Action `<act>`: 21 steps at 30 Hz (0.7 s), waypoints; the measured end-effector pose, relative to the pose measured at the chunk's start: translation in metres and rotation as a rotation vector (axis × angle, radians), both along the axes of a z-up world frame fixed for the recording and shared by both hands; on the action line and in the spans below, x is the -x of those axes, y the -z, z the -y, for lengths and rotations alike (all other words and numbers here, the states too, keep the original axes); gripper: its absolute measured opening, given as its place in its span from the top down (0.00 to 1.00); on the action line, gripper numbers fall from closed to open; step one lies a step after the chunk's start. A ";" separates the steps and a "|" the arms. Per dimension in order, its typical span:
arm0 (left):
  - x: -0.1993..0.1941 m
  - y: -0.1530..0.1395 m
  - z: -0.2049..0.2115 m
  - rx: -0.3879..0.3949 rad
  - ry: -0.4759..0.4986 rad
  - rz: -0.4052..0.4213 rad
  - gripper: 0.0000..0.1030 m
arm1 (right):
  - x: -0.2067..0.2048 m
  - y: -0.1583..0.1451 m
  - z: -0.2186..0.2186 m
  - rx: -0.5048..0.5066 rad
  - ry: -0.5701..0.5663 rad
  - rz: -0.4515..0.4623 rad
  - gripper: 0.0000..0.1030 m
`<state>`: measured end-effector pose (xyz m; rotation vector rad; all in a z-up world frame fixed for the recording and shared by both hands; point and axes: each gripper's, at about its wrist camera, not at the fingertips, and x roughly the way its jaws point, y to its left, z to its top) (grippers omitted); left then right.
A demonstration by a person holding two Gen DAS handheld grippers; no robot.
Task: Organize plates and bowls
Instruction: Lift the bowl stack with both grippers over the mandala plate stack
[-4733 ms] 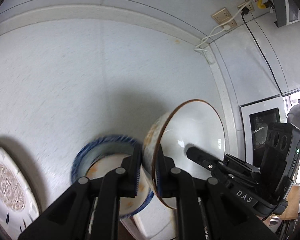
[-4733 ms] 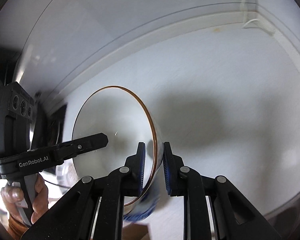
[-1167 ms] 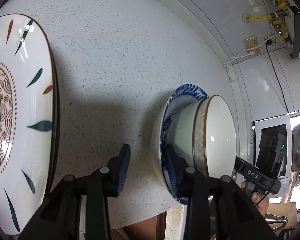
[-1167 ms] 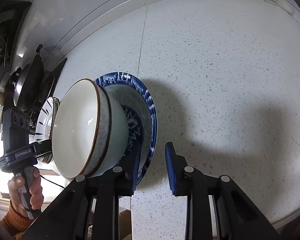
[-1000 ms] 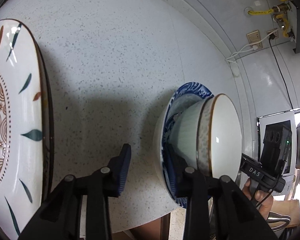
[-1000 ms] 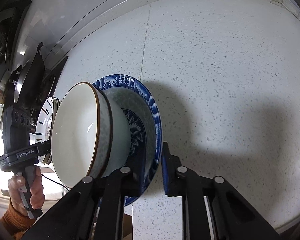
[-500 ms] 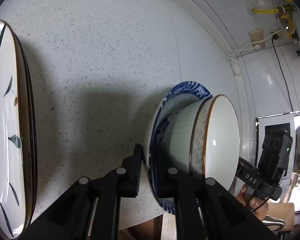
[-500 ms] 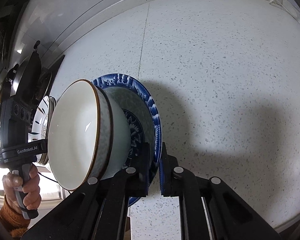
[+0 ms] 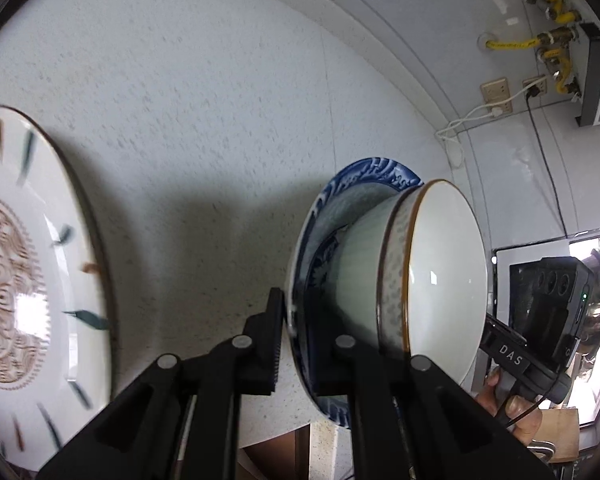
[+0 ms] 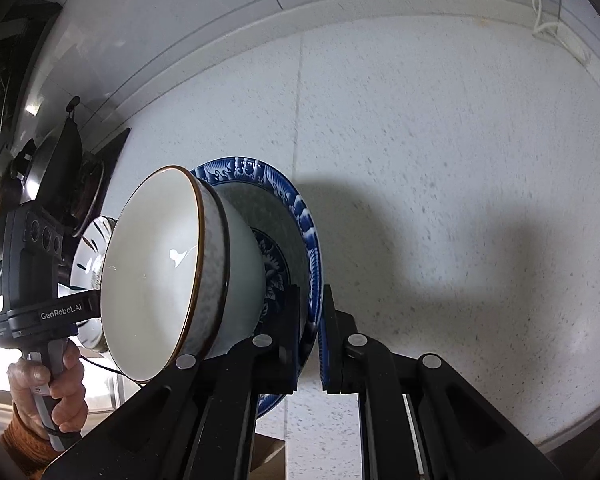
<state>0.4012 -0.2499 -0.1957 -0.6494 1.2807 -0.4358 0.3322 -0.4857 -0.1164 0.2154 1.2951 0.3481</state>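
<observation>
A white bowl with a brown rim [image 9: 432, 280] [image 10: 160, 272] sits inside a blue patterned bowl [image 9: 364, 176] [image 10: 300, 208]. My left gripper [image 9: 296, 320] is shut on one side of the blue bowl's rim. My right gripper [image 10: 312, 320] is shut on the opposite side of that rim. The two bowls are held above the speckled white counter [image 9: 180, 100] [image 10: 440, 140]. A large white plate with a brown mandala and leaf marks [image 9: 24, 280] lies on the counter at the left and shows small behind the bowls in the right wrist view [image 10: 90, 252].
A tiled wall with sockets, a white cable [image 9: 480, 114] and yellow gas fittings [image 9: 548, 36] is at the far right. A stove with a pan [image 10: 60, 168] is at the counter's left end. The counter's front edge runs just below the bowls.
Both grippers have closed on the blue bowl's rim, where a second ago they stood open around it. The stacked bowls have lifted slightly and the views are blurred by motion.
</observation>
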 end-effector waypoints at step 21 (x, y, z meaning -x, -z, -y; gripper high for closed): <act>0.051 0.006 -0.236 -0.131 -0.119 -0.031 0.92 | 0.021 0.021 -0.220 -0.114 -0.159 -0.037 0.92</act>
